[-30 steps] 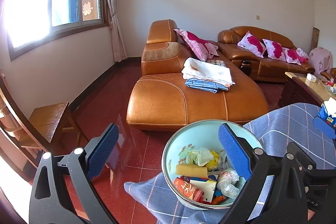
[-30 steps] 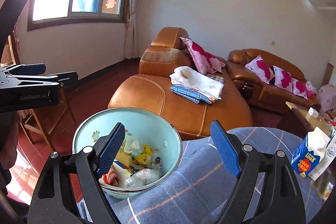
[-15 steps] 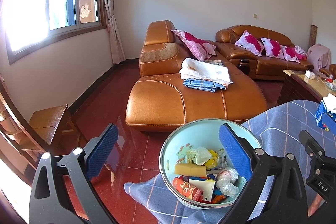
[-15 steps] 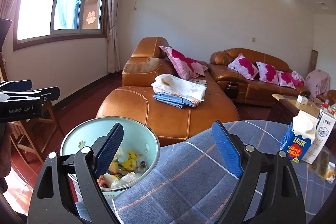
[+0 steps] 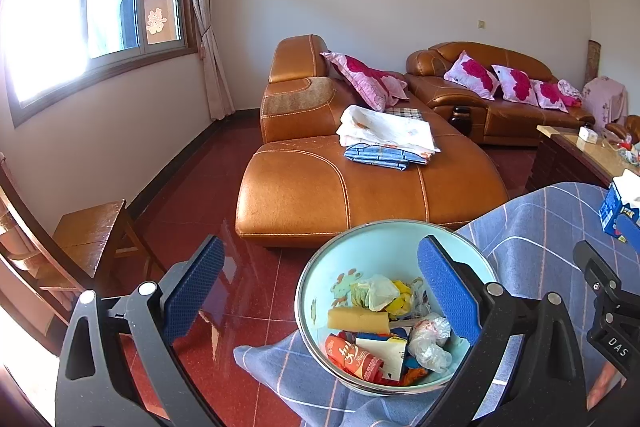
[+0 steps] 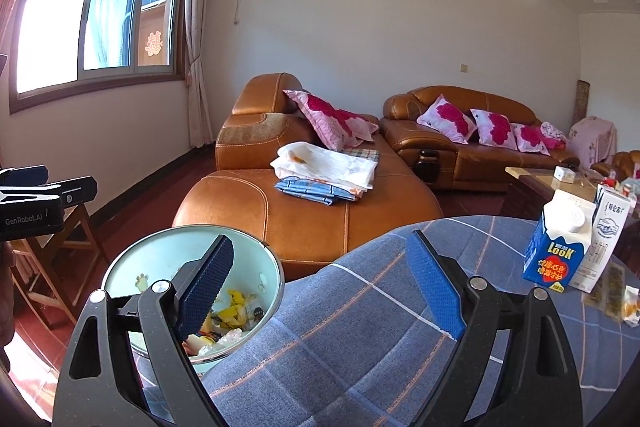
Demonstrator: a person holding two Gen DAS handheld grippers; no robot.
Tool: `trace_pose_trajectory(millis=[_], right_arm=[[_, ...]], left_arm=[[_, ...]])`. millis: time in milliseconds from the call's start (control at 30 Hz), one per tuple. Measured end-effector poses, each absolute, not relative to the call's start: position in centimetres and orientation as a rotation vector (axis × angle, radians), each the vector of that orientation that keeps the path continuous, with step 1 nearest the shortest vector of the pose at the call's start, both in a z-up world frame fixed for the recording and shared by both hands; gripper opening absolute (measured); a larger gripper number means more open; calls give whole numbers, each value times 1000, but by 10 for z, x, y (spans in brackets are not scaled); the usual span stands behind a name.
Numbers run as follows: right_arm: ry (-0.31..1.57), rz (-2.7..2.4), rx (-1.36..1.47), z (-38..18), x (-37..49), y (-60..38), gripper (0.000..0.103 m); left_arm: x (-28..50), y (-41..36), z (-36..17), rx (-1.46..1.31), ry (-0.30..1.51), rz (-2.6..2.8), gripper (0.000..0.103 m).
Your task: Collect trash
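Observation:
A light blue bin (image 5: 362,247) holds several pieces of trash: wrappers, a yellow sponge, crumpled plastic. It sits at the edge of a table covered by a blue checked cloth (image 5: 536,219). My left gripper (image 5: 320,285) is open and empty, above the bin's left side. My right gripper (image 6: 320,281) is open and empty, above the cloth just right of the bin (image 6: 160,247). A blue milk carton (image 6: 556,243) and a white carton (image 6: 604,235) stand on the cloth at the right, with wrappers (image 6: 616,295) beside them.
An orange leather sofa (image 5: 360,179) with folded cloths stands behind the bin. A wooden chair (image 5: 80,239) is at the left over the red tiled floor. A low table (image 6: 560,183) with small items stands at the far right.
My right gripper has swung right and up, away from the bin towards the cartons. My left gripper has stayed almost still above the bin.

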State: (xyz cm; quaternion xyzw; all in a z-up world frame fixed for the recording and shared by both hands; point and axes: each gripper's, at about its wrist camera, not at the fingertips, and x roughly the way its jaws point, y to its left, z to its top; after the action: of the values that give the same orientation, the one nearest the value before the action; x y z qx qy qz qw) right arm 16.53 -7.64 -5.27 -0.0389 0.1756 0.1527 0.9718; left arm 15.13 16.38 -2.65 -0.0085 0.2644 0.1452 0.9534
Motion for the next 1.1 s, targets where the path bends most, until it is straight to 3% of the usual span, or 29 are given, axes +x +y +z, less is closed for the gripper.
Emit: trace_pose_trajectory(millis=[1100], right_arm=[[344,280,-104,-54,166,-73,97]], left_arm=[[162,142,-44,92,597,319,96]])
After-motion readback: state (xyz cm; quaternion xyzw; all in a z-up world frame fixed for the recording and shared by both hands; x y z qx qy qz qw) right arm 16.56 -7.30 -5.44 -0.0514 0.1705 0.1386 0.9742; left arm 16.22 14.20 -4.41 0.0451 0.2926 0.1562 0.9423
